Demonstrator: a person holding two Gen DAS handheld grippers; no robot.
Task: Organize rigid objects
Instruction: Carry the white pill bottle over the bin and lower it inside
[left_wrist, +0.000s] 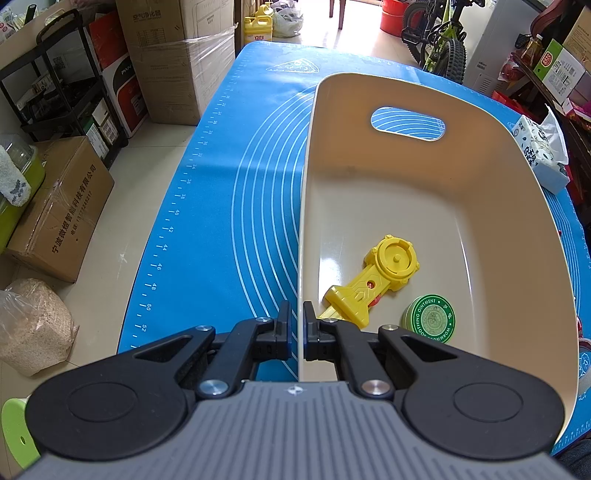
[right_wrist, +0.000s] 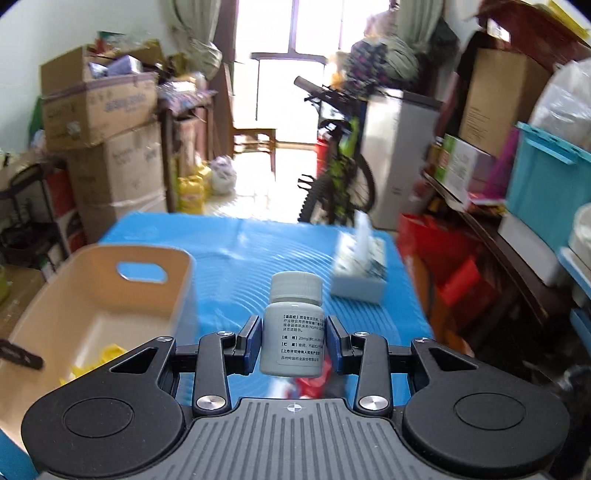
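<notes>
A beige plastic bin (left_wrist: 424, 192) stands on the blue mat (left_wrist: 236, 184). Inside it lie a yellow toy (left_wrist: 380, 277) and a green round ointment tin (left_wrist: 430, 319). My left gripper (left_wrist: 297, 325) is shut on the bin's near-left rim, one finger inside and one outside. My right gripper (right_wrist: 293, 343) is shut on a white medicine bottle (right_wrist: 293, 328) with a white cap, held upright above the mat, to the right of the bin (right_wrist: 110, 291). The yellow toy (right_wrist: 92, 360) shows blurred inside the bin.
A tissue pack (left_wrist: 543, 151) lies at the mat's right edge, also in the right wrist view (right_wrist: 364, 269). Cardboard boxes (left_wrist: 177, 59), a black shelf rack (left_wrist: 59, 74) and a bicycle (left_wrist: 439, 40) surround the table. Red and blue items lie under the bottle (right_wrist: 314, 384).
</notes>
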